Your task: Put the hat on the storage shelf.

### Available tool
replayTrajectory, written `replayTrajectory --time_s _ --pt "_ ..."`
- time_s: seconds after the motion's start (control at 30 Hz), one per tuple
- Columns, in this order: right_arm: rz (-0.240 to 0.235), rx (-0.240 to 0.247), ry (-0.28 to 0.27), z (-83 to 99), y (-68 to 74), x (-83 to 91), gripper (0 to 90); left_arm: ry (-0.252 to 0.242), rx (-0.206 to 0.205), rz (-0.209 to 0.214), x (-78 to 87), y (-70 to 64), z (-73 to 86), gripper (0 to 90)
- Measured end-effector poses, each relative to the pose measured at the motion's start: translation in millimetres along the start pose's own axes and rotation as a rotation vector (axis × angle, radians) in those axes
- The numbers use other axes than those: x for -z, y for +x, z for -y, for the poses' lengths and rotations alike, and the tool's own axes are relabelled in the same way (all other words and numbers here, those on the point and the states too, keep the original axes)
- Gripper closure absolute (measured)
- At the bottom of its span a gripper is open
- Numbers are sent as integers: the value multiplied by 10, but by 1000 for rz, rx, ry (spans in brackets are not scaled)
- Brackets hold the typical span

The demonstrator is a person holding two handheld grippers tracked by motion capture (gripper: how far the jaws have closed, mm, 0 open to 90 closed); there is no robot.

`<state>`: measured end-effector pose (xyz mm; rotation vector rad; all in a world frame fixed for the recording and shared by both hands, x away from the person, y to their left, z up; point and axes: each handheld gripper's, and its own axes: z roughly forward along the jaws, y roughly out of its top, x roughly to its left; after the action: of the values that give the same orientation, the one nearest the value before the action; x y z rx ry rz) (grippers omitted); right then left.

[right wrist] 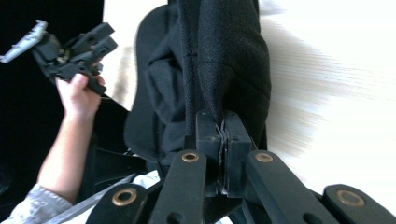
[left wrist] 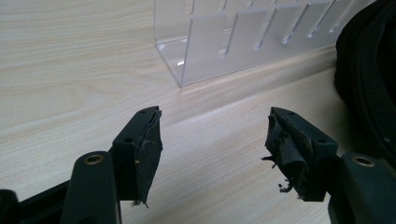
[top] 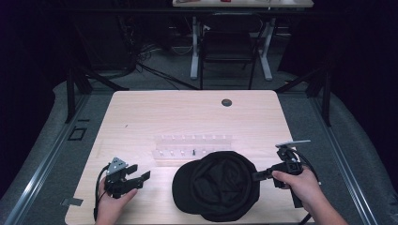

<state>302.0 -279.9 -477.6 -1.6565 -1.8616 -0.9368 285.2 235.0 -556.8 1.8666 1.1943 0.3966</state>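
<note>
1 black cap [top: 218, 185] lies upside down on the tabletop [top: 141, 117], its right edge pinched in the right gripper [top: 256, 176], whose jaws are clamped tight on the fabric. 1 clear rack [top: 192, 146] stands just beyond the cap. The left gripper [top: 139, 173], jaws spread wide and holding nothing, points toward the cap from its left, held low over the tabletop.

Bare desk [top: 141, 117] is left open across the far half and along the left side, where a tool could be passed freely. The middle is blocked by a clear slotted rack [top: 192, 146], with a black cap [top: 218, 185] lying just in front of it, near or touching. Between the spread jaws of the left tool [top: 138, 178] and the cap, a narrow strip of desk is left free. The cap's right edge is occupied by the right tool [top: 256, 176], clamped on it.
</note>
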Motion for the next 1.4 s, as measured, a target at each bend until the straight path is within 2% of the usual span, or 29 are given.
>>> replayTrajectory --time_s 0.27,0.5,0.77,1.03,1.23,1.4 --pt "-70 17 -8 -34 164 88 883 6 0 0 0 3 4 359" --pt "-105 43 -12 -68 287 145 883 0 2 -5 -4 -1 11 360" --pt "-154 83 -30 -160 514 226 883 0 1 -4 -8 0 10 361" --pt "-157 99 -17 -199 654 263 883 13 -3 -1 6 9 4 361" --pt "-181 103 -26 -191 725 306 884 3 0 -3 -1 6 7 361" --pt "-182 116 -50 -184 791 381 884 -1 1 -3 1 3 6 362"
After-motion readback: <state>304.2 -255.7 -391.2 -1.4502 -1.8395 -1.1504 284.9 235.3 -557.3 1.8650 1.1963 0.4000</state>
